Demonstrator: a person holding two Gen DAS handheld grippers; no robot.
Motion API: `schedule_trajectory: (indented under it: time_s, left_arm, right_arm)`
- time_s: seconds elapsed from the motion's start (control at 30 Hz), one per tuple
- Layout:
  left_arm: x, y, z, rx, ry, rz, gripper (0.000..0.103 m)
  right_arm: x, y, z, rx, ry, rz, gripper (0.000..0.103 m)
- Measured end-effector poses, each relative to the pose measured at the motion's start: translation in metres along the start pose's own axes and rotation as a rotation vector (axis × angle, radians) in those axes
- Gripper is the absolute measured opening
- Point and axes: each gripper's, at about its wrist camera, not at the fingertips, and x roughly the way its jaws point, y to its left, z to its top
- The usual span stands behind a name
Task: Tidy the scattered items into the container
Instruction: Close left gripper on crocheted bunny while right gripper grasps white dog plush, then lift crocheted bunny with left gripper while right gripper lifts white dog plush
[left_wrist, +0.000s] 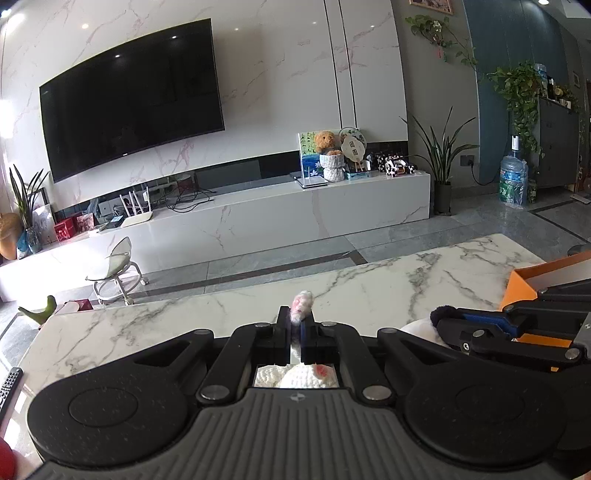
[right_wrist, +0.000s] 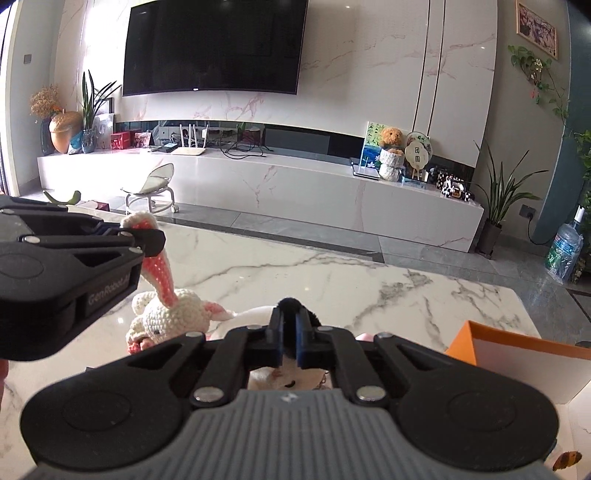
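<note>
My left gripper (left_wrist: 295, 314) is shut on the pink-and-white ear (left_wrist: 303, 303) of a crocheted rabbit (right_wrist: 173, 314). The rabbit hangs by that ear just above the marble table (right_wrist: 332, 273). In the right wrist view the left gripper (right_wrist: 155, 238) comes in from the left, clamped on the long ear (right_wrist: 162, 273). My right gripper (right_wrist: 290, 314) is shut on the black fuzzy ear (right_wrist: 290, 303) of a white plush toy (right_wrist: 255, 314), whose body lies mostly hidden under the jaws. The right gripper (left_wrist: 439, 321) also shows at the right of the left wrist view. An orange box (right_wrist: 517, 341) with a white inside stands open at the right.
A remote control (left_wrist: 9, 387) lies at the table's left edge. Beyond the table's far edge (left_wrist: 332, 273) are grey floor tiles, a small wheeled stool (left_wrist: 118, 273) and a long marble TV console (left_wrist: 258, 218). A potted plant (right_wrist: 495, 206) and a water bottle (right_wrist: 565, 251) stand at the far right.
</note>
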Motion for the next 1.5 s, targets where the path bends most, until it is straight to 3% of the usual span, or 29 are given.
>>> schedule_trajectory:
  time_s: [0.5, 0.73, 0.87, 1.07, 1.2, 1.27, 1.5]
  left_arm:
    - [-0.082, -0.029, -0.004, 0.015, -0.039, -0.033, 0.005]
    - [-0.106, -0.033, -0.030, -0.022, 0.025, -0.101, 0.005]
    - [-0.102, -0.032, -0.050, -0.044, 0.088, -0.120, 0.005]
    - [-0.092, -0.031, -0.061, -0.052, 0.078, -0.150, 0.005]
    - [-0.079, -0.026, -0.062, -0.076, 0.093, -0.129, 0.007]
    - [-0.075, -0.024, -0.065, -0.087, 0.100, -0.126, 0.012]
    - [-0.062, -0.024, -0.084, -0.102, 0.149, -0.125, 0.057]
  right_arm:
    - [-0.095, -0.014, -0.012, 0.037, -0.069, 0.005, 0.006]
    - [-0.127, -0.019, -0.038, 0.062, -0.007, 0.063, 0.006]
    - [-0.123, -0.019, -0.057, 0.077, 0.058, 0.080, 0.007]
    - [-0.103, -0.021, -0.077, 0.106, 0.131, 0.073, 0.007]
    - [-0.089, -0.021, -0.080, 0.098, 0.142, 0.055, 0.007]
    - [-0.085, -0.020, -0.081, 0.088, 0.137, 0.045, 0.007]
    - [-0.068, -0.016, -0.078, 0.057, 0.111, 0.024, 0.014]
